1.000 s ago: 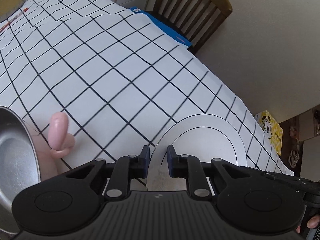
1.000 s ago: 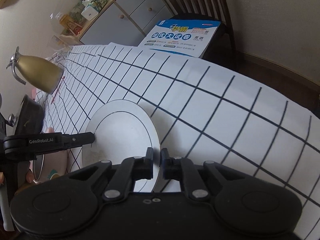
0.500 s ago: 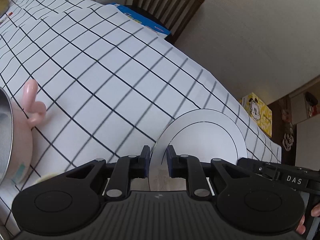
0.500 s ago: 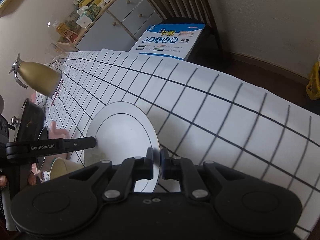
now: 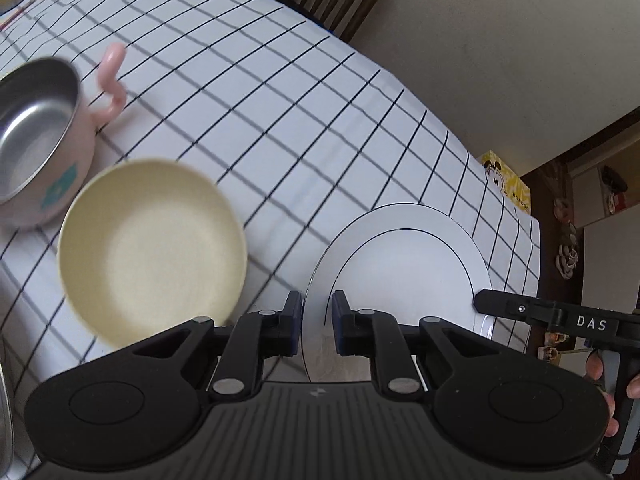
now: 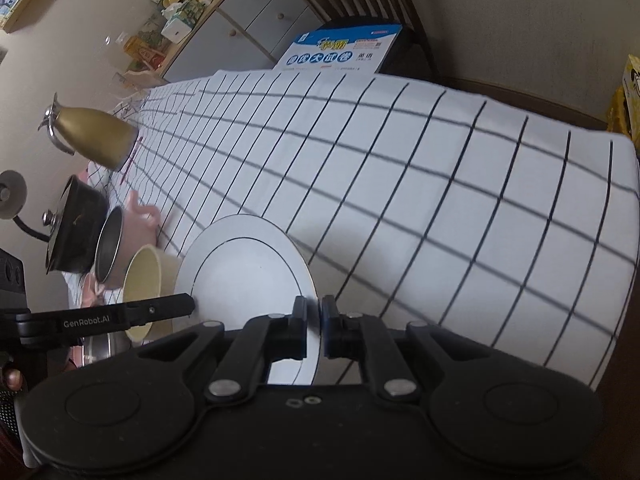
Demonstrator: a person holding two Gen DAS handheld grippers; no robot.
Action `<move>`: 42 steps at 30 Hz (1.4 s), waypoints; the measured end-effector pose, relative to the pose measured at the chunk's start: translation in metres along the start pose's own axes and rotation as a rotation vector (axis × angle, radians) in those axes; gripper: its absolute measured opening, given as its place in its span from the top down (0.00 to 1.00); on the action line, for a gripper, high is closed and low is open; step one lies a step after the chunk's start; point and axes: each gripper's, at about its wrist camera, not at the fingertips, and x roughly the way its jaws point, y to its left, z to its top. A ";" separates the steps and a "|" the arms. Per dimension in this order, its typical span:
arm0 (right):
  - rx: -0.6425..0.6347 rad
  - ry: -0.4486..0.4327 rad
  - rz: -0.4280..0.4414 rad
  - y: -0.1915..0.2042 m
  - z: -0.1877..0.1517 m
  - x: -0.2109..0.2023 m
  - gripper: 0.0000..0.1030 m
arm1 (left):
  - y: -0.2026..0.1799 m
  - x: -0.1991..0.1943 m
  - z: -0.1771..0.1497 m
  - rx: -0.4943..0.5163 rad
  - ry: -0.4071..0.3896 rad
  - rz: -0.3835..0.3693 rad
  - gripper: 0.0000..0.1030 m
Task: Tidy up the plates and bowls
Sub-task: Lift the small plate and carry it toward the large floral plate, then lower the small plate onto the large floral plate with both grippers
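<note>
The left gripper point(image 5: 316, 322) and right gripper point(image 6: 314, 330) both pinch opposite rims of the white plate point(image 5: 404, 264); the cream bowl point(image 5: 154, 250) sits just beside it; the pink pot point(image 5: 40, 136) lies beyond that bowl on the bench point(image 5: 280, 100).

"DAS" in white letters on the black arm of the right gripper point(image 5: 492, 305), seen from the left wrist view. "GenRobot.AI" in white on the arm of the left gripper point(image 6: 188, 306). Blue booklet point(image 6: 344, 50) on chair: Chinese title, unreadable. Yellow box point(image 5: 506, 186): small lettering, illegible.

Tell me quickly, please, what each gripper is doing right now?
Left gripper: closed on the rim of the white plate.
Right gripper: closed on the same plate's opposite rim.
</note>
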 end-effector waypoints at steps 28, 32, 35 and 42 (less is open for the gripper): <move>-0.106 0.135 0.025 0.106 -0.147 -0.008 0.93 | 0.102 -0.100 -0.184 -0.167 0.014 0.011 0.85; -0.106 0.137 0.029 0.122 -0.176 -0.011 0.93 | 0.121 -0.112 -0.210 -0.180 0.015 -0.004 0.85; -0.105 0.137 0.023 0.133 -0.198 -0.012 0.93 | 0.136 -0.116 -0.229 -0.190 0.020 -0.018 0.85; -0.082 0.155 0.007 0.143 -0.239 -0.001 0.95 | 0.162 -0.110 -0.259 -0.207 0.041 -0.030 0.85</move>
